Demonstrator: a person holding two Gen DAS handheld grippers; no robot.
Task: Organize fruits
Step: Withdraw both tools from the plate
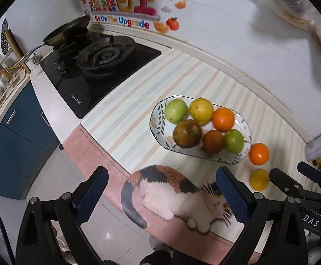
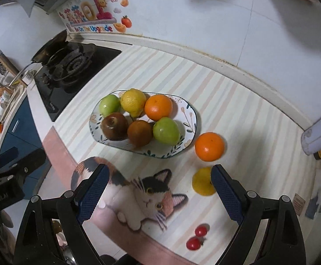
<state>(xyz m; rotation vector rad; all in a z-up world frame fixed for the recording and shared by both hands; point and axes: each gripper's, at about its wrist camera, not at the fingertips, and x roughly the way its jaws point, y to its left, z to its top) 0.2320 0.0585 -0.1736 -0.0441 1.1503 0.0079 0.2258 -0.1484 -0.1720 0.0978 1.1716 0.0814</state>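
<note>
Fruits fill the oval floral plate (image 2: 191, 119), which sits on the striped mat (image 2: 237, 110) and serves as the landmark. On the plate, six pieces lie touching one another: a green apple (image 2: 109, 104), a lemon (image 2: 133, 102) and an orange (image 2: 158, 107) along its far side, and a dark brown apple (image 2: 114, 125), a smaller brown fruit (image 2: 139, 133) and a second green apple (image 2: 166, 131) along its near side. Just off the plate's right end, on the mat, sits a loose orange (image 2: 209, 146), and nearer the camera than that lies a loose lemon (image 2: 202, 182), partly hidden behind the right gripper's finger. Two small red fruits (image 2: 197, 237), perhaps cherry tomatoes, rest well nearer still, by the mat's pink edge.

The right gripper (image 2: 160, 190) hovers on the near side of the plate with its blue-padded fingers spread wide and nothing between them; a printed cat (image 2: 147, 194) on the mat shows in the gap. The left gripper (image 1: 162, 195) hangs to the plate's near left, jaws likewise wide apart and holding nothing. Beyond the plate to the left stands a black gas stove (image 2: 72, 66) with a pan (image 1: 70, 31) on its far burner.
</note>
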